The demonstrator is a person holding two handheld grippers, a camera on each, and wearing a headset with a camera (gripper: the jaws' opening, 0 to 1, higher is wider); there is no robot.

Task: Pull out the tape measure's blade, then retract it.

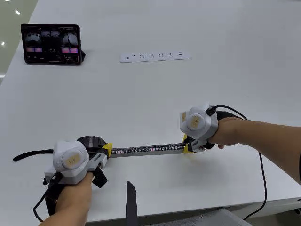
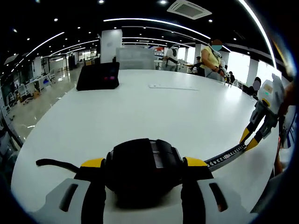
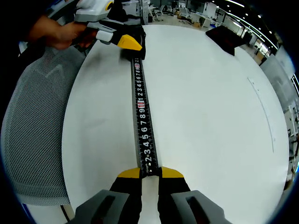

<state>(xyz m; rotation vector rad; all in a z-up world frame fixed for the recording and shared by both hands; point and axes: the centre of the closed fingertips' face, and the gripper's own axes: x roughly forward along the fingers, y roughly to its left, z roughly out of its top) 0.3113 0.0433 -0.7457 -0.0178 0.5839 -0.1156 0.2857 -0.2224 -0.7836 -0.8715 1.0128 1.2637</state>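
Left gripper fingers clenched on the black tape measure body. Right gripper fingers pinch the blade tip, blade drawn out flat along the white worktop

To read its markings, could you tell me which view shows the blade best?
The right gripper view: the blade runs lengthwise, numerals legible. The head view shows it small; the left gripper view, a short far stretch.
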